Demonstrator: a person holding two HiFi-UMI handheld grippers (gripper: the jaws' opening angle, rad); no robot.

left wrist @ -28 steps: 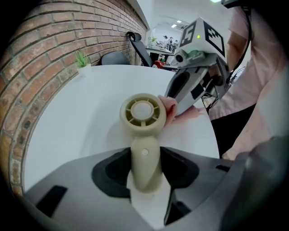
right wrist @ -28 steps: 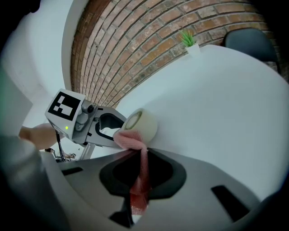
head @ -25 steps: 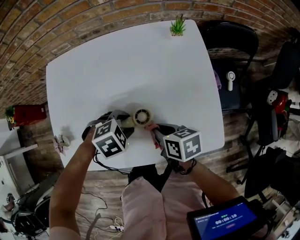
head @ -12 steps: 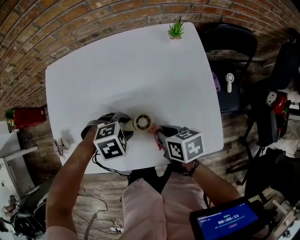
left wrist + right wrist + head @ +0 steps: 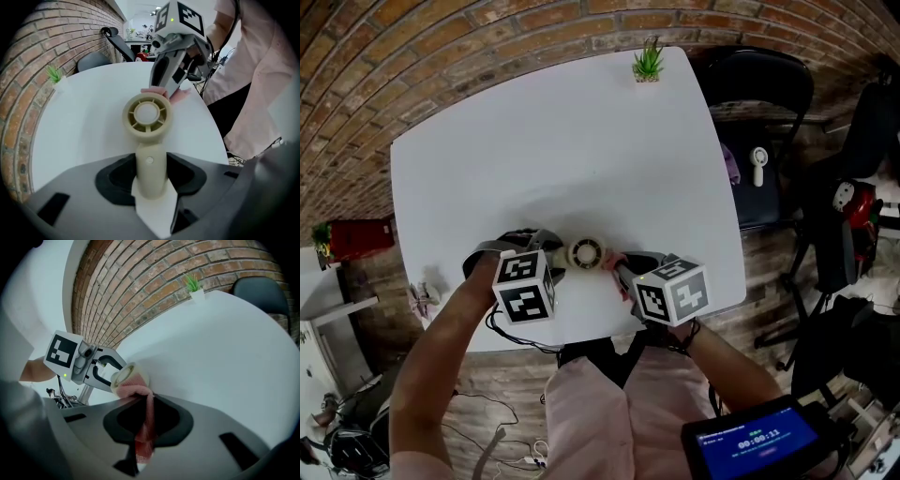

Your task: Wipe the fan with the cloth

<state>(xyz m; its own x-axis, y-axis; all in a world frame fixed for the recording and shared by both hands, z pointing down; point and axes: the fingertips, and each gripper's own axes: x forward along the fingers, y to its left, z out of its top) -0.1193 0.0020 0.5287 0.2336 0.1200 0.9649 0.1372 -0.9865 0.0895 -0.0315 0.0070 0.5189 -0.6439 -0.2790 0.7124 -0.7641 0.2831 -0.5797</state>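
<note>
Partly hidden fan (image 5: 586,253), cloth (image 5: 132,390) mostly behind right gripper (image 5: 620,270)

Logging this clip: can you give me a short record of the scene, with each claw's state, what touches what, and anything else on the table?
surface: white table
left claw: shut on the handle of the fan, head pointing away from the claw
right claw: shut on the pink cloth
contact: bunched end of the cloth lies against the rim of the fan's head
other: plant at the table's far edge, apart from the work
stage: wiping looks under way
</note>
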